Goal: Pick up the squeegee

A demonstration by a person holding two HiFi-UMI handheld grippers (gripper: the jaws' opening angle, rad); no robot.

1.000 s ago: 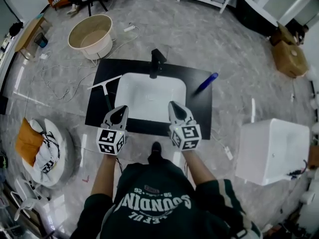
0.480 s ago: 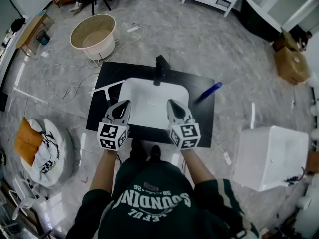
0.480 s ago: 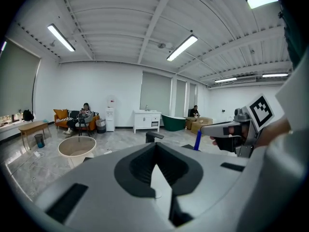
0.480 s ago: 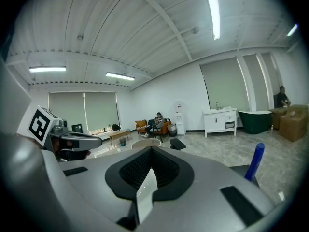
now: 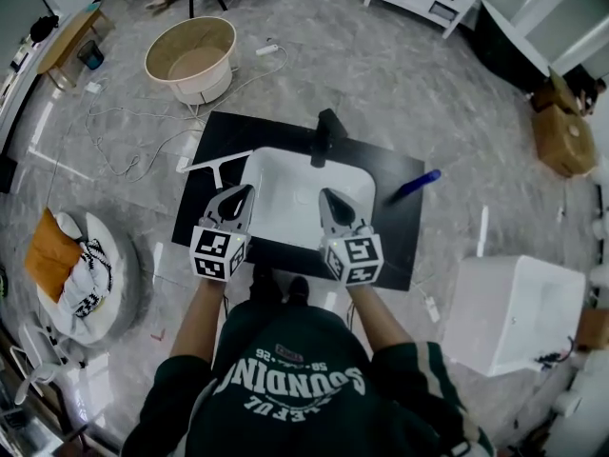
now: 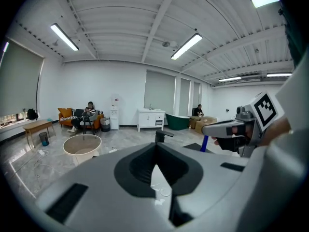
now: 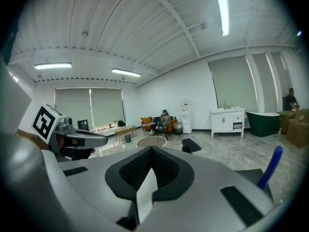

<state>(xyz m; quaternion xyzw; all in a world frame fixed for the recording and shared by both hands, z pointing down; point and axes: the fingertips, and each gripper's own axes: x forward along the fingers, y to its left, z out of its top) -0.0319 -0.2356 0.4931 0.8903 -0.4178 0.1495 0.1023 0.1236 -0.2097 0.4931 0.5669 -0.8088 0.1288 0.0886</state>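
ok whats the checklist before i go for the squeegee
1. Squeegee in sight: ok, lying on the black counter, left of the sink, nothing on top of it.
2. Nearest gripper: ok, the left gripper has its tip close by the squeegee's handle.
3. Left jaws ready to take it: not ok, shut and empty; open them first.
4. Right gripper out of the way: ok, shut and empty over the sink, on the far side from the squeegee.
5. Room under the handle for a jaw: cannot tell.
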